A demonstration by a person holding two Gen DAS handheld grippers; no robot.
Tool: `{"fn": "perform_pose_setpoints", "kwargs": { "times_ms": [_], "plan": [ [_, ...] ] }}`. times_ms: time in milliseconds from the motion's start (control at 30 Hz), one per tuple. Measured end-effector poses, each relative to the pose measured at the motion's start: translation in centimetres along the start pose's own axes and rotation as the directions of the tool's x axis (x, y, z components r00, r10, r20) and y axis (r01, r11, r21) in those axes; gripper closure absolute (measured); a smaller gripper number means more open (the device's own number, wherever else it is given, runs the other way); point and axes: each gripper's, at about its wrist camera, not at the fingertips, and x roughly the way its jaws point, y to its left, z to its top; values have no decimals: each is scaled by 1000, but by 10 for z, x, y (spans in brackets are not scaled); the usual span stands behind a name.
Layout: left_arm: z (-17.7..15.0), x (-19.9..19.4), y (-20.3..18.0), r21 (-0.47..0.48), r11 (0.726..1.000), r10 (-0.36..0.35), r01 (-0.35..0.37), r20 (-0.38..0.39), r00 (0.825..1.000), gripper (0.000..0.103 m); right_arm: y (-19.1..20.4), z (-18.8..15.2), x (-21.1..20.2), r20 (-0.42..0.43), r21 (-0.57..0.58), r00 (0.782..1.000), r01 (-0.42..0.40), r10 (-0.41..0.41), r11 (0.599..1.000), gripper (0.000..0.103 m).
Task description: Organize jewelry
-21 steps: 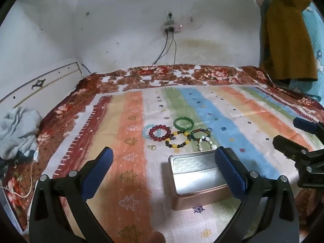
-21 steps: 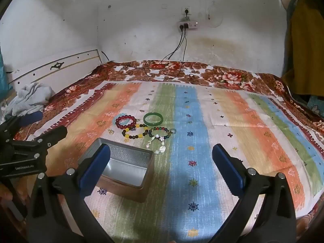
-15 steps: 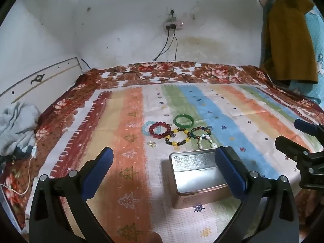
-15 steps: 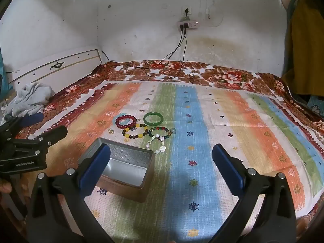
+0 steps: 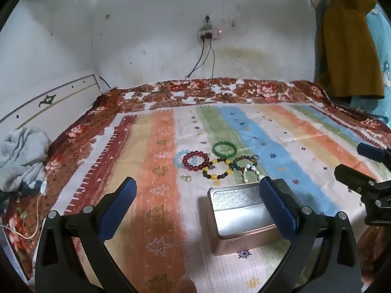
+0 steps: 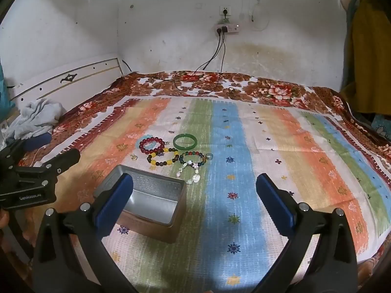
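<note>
A: What's the setting?

B: A bed under a striped woven blanket (image 6: 244, 146) with a brown floral border, white stained walls, and a socket strip (image 6: 226, 28) trailing black cables.

A: And on it, left to right?

B: A crumpled grey cloth (image 5: 22, 156) at the left edge; then an open rectangular silver metal tin (image 5: 240, 216), smooth inside. Just beyond it lies the jewelry: a red glossy bead bracelet (image 6: 152, 144), a yellow-and-dark bead bracelet (image 6: 162, 160), a smooth green bangle (image 6: 185, 142).

A: The tools?

B: The left tool (image 5: 198, 202) and the right tool (image 6: 194, 197) are both spread wide, pinching nothing.

A: Changed since earlier?

B: The left view has tilted slightly; the jewelry is unmoved.
</note>
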Motion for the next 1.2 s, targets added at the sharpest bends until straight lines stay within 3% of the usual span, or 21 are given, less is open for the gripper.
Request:
{"fn": "perform_pose_setpoints", "kwargs": {
  "times_ms": [733, 1200],
  "plan": [
    [-4, 6, 7, -28, 999, 21, -23, -57, 998, 5, -2, 2, -3, 4, -5, 1000, 5, -5, 1000, 4],
    [-3, 2, 8, -28, 999, 46, -47, -44, 998, 5, 0, 1, -2, 0, -4, 1000, -3, 3, 1000, 4]
  ]
}}
